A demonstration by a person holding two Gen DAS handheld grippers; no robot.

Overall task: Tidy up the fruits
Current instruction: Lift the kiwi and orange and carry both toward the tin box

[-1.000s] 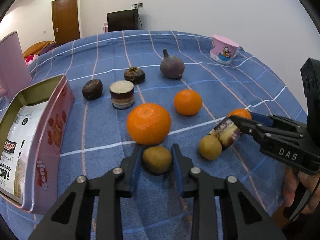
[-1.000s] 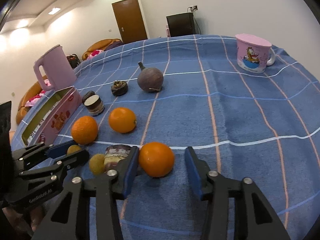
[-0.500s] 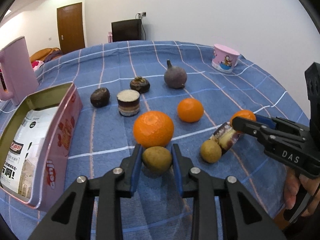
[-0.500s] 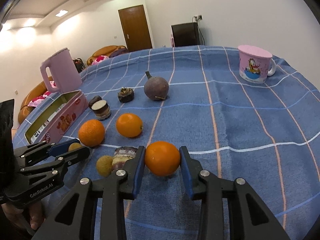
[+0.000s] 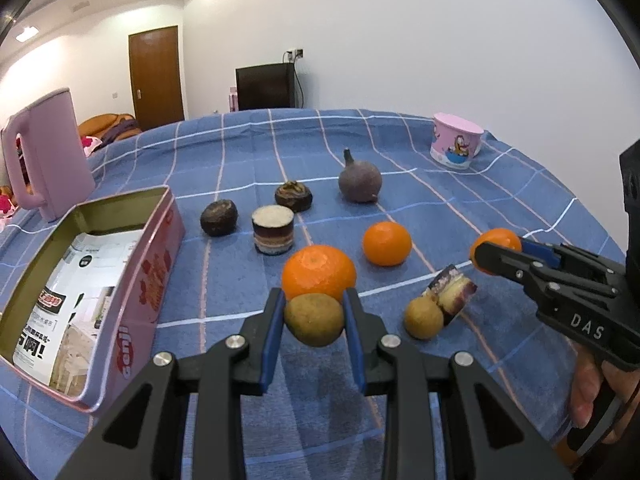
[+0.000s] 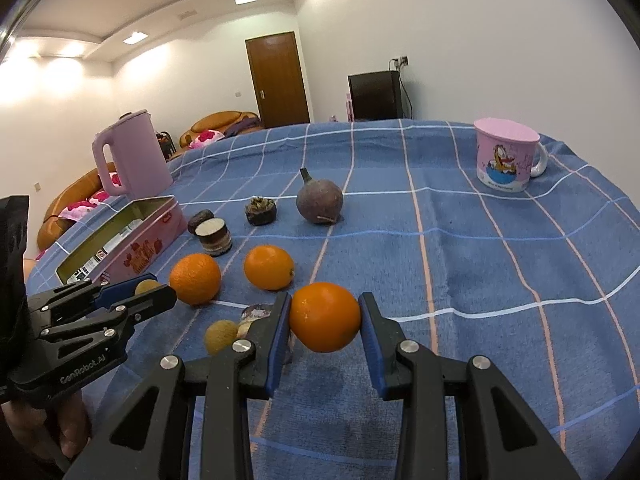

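Observation:
My left gripper [image 5: 314,320] is shut on a small brown-green round fruit [image 5: 314,319], held just above the blue checked cloth. My right gripper [image 6: 324,317] is shut on an orange [image 6: 324,317], also lifted a little; from the left wrist view that orange [image 5: 496,242] shows at the right gripper's tip. Two more oranges [image 5: 319,272] [image 5: 386,243] lie on the cloth. A second brown-green fruit [image 5: 424,317] rests against a cut purple piece [image 5: 452,292]. Farther back sit a purple bulb-shaped fruit [image 5: 359,181], two dark round fruits [image 5: 219,217] [image 5: 293,196] and a cut layered cylinder [image 5: 273,229].
An open pink tin box [image 5: 158,240] with a printed sheet inside lies at the left. A pink kettle [image 5: 44,164] stands behind it. A pink cartoon mug [image 6: 506,158] stands at the far right. The table drops off close in front of me.
The right gripper closed onto the orange. Both grippers tilted upward and their fruits rose slightly off the cloth.

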